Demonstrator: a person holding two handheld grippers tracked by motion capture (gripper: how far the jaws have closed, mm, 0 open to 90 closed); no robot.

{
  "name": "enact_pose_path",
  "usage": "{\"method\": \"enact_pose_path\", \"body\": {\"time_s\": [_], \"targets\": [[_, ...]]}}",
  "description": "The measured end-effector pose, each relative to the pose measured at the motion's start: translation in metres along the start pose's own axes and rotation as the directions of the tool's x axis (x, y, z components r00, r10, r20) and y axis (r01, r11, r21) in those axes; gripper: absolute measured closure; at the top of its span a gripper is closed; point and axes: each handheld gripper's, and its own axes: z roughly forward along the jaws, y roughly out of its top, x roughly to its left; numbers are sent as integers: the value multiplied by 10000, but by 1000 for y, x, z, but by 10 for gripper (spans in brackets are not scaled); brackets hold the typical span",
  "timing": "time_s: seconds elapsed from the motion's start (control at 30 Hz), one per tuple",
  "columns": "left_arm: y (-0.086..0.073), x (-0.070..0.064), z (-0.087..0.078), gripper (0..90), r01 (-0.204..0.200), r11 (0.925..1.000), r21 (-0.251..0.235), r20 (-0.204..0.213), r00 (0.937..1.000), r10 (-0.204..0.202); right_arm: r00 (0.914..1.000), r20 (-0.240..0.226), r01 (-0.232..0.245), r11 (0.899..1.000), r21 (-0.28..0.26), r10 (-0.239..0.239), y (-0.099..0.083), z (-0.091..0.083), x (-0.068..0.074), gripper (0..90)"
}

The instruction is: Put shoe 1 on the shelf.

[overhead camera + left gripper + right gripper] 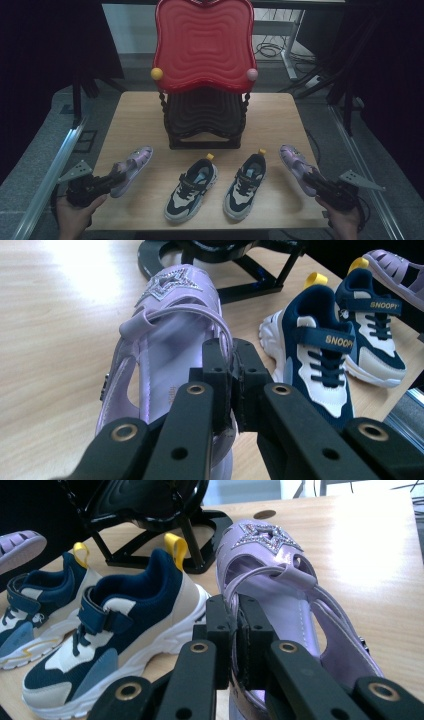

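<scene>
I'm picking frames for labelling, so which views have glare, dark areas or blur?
High view: dim, black surroundings, the left sandal and right sandal still readable. Left gripper view: glare whitens the table at top; the left gripper is sharp. Right gripper view: bright patch at the table's right edge; the right gripper looks slightly soft.

Two lilac children's sandals, each with a glittery star on the toe and cut-out straps, sit at the outer ends of the lower half of the high view. The left sandal lies at lower left, toe angled up toward the frame's middle, heel pinched in the left tongs. The right sandal lies at lower right, toe toward upper left, heel clamped by the right tongs.
</scene>
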Motion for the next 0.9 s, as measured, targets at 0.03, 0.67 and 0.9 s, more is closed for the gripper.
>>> {"method": "enact_pose_path", "body": {"time_s": [0.03, 0.67, 0.9], "targets": [[2, -1, 1, 861, -34, 10000, -37, 11, 10000, 34, 10000, 3, 8, 10000, -40, -8, 1, 1, 1, 859], [35, -11, 18, 861, -506, 9979, -399, 348, 9980, 520, 9987, -375, 343, 9984, -449, -359, 22, 11, 21, 858], [44, -14, 21, 861, -571, 9970, -514, 431, 9973, 594, 9983, -405, 388, 9970, -663, -416, 27, 13, 25, 859]]}}
